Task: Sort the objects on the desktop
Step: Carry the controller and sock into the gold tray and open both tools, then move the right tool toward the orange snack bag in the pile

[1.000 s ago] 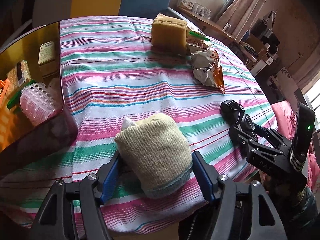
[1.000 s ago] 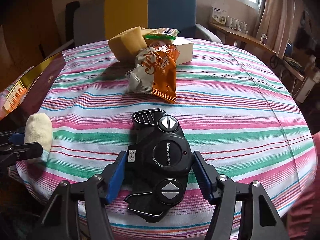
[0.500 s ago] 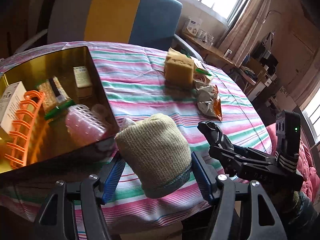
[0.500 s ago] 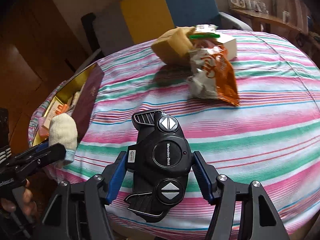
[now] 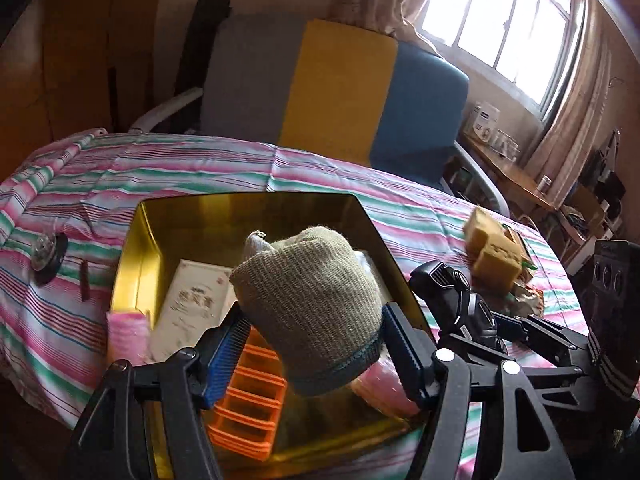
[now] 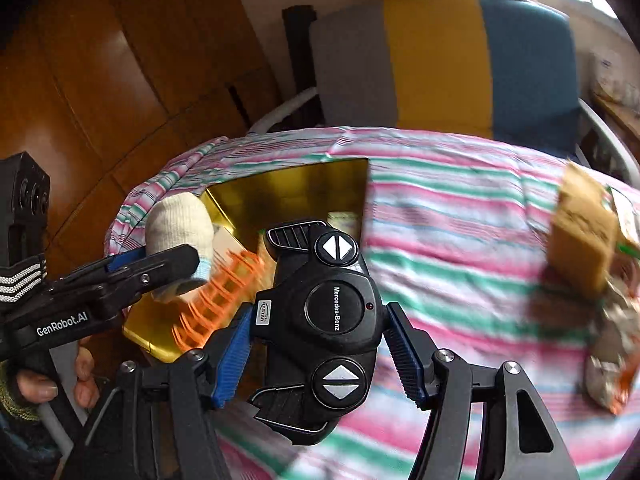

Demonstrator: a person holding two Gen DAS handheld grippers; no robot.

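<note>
My left gripper (image 5: 316, 344) is shut on a rolled beige knitted glove (image 5: 312, 308) and holds it in the air over the open gold tin box (image 5: 248, 212). My right gripper (image 6: 318, 344) is shut on a black car-key-shaped remote (image 6: 324, 308) with silver arrow buttons, lifted above the striped tablecloth beside the box's right wall. In the right wrist view the left gripper (image 6: 168, 264) with the glove (image 6: 180, 224) hangs over the box (image 6: 304, 184). In the left wrist view the remote (image 5: 456, 300) sits just right of the box.
The box holds an orange plastic rack (image 5: 248, 404), a white carton (image 5: 192, 304) and pink items (image 5: 124, 336). A yellow sponge (image 5: 492, 248) and a snack bag (image 6: 612, 356) lie at the right. A small dark disc (image 5: 48, 256) lies left of the box. A colour-block armchair (image 5: 340, 92) stands behind the table.
Both grippers have swung left and risen with their loads. The glove, earlier over the tablecloth, now hangs over the gold box, and the remote has come up beside the box.
</note>
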